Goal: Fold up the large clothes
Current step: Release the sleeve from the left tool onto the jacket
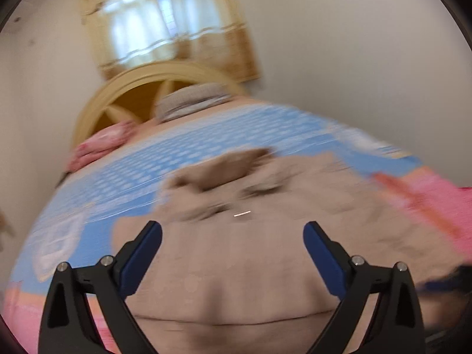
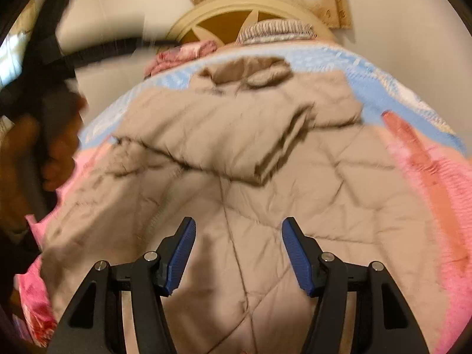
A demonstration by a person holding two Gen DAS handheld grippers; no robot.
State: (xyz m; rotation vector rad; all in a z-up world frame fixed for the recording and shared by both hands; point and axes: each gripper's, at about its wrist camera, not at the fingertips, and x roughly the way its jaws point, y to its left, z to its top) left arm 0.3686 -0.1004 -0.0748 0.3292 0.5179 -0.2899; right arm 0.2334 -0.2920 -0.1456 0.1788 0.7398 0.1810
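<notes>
Left wrist view, blurred: left gripper (image 1: 232, 228) hovered above the beige quilted jacket (image 1: 242, 259), fingers (image 1: 141, 258) spread wide apart, holding nothing. Jacket lay flat on the bed (image 1: 118, 165), hood toward the wooden headboard (image 1: 132, 88).

Right wrist view: right gripper (image 2: 238, 225) sat over the jacket (image 2: 295, 206), fingers (image 2: 183, 253) apart and empty. One sleeve (image 2: 212, 135) lay folded across the jacket's chest, below the hood (image 2: 250, 69). Pink pillow (image 2: 183, 54) rested just beside the headboard (image 2: 236, 11).

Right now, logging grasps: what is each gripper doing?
Left gripper: open, holding nothing, over the beige coat.
Right gripper: open, holding nothing.
</notes>
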